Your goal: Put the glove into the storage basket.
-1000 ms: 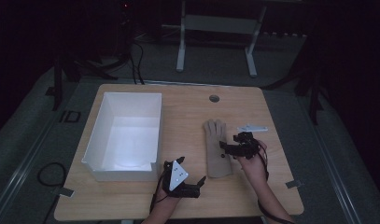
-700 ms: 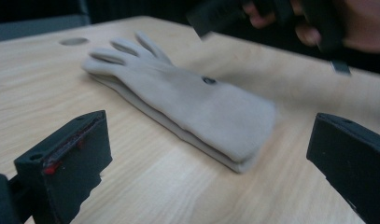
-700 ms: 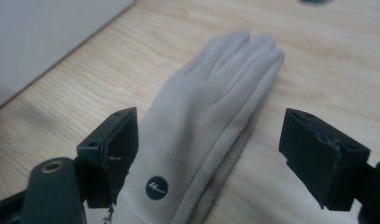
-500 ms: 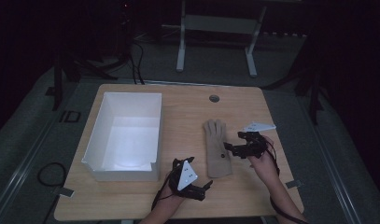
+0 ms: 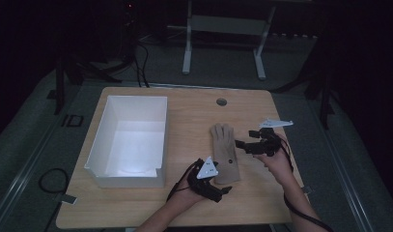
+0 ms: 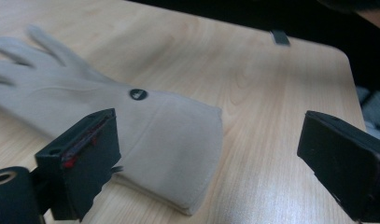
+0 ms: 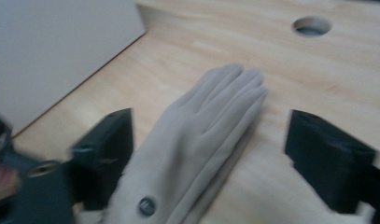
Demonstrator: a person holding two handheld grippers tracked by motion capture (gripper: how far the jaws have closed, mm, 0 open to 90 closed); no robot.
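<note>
Glove (image 5: 224, 151): one, pale beige, lying flat on the wooden bench (image 5: 184, 106), fingers pointing away from the person, cuff toward the near edge. A small dark button sits on its back. Just left of it stands an open white box (image 5: 131, 140), apart from the glove.

Change over the last second: the right hand-held gripper (image 5: 242, 143) has drawn back to the right, off the glove and clear of its side, while the left hand-held gripper (image 5: 226, 189) has shifted rightward to the cuff. Judged meaning: the pick-up is being set up from both ends, with no grasp made yet.

Left hand-held gripper: jaws spread wide, empty. In the left gripper view the cuff (image 6: 178, 149) lies between them, one jaw over the cuff's edge; contact cannot be told.

Right hand-held gripper: jaws likewise spread wide, holding nothing. In the right gripper view they stand either side of the glove's fingers (image 7: 225, 93), above the cloth.

Also on the bench: a round cable hole (image 5: 221, 102) near the far edge.
</note>
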